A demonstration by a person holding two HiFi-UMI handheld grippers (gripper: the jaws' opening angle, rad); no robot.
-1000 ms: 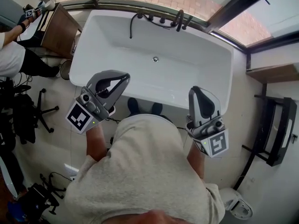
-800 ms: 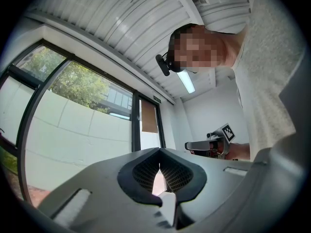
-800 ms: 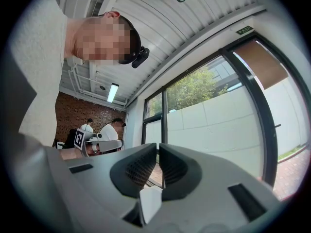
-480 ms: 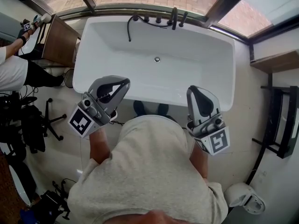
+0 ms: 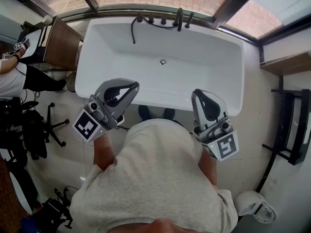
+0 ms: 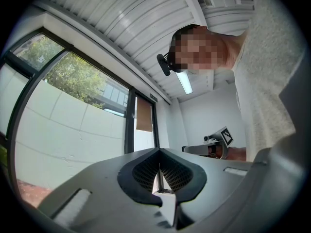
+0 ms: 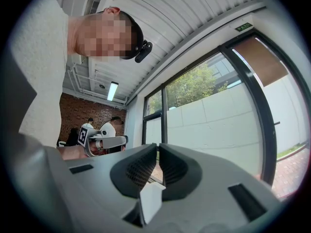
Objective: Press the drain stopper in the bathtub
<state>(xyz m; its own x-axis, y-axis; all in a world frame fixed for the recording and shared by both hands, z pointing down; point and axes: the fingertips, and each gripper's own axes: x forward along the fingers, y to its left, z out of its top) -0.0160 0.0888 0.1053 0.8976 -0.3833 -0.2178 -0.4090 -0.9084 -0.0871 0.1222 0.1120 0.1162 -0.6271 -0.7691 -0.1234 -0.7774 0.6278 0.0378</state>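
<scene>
The white bathtub (image 5: pixel 214 47) lies crosswise ahead of me and fills the middle of the head view. Its far rim runs along the window wall, its near rim is just beyond my feet. The basin looks dry.

My own torso, in a light shirt (image 5: pixel 150 178), takes up the near part of that view.

A wooden cabinet (image 5: pixel 60 41) stands off the tub's far left corner. A black rack (image 5: pixel 291 130) stands well to the right of the tub, by the wall. A second person (image 5: pixel 12 74) is at the far left edge, with a black office chair (image 5: pixel 36 125) nearer to me on that side. A toilet (image 5: pixel 252 205) sits at the near right corner.

The left gripper (image 5: pixel 132 86) is held over the floor, with its tips over the tub's near rim, left of centre. Its own view shows the jaws clenched together and empty, aimed at the window and the ceiling. The right gripper (image 5: pixel 198 95) is held over the near rim, right of centre. Its jaws are likewise pressed closed with only a thin slit between them, and they grasp nothing. Each gripper carries its marker cube at the end nearest me.

Black tap fittings (image 5: pixel 180 19) stand on the far rim, and a black hose (image 5: pixel 132 30) hangs from them into the basin.

The drain stopper (image 5: pixel 163 62), a small round metal disc, sits on the tub floor at mid-length, toward the far wall. It is well apart from both grippers.
</scene>
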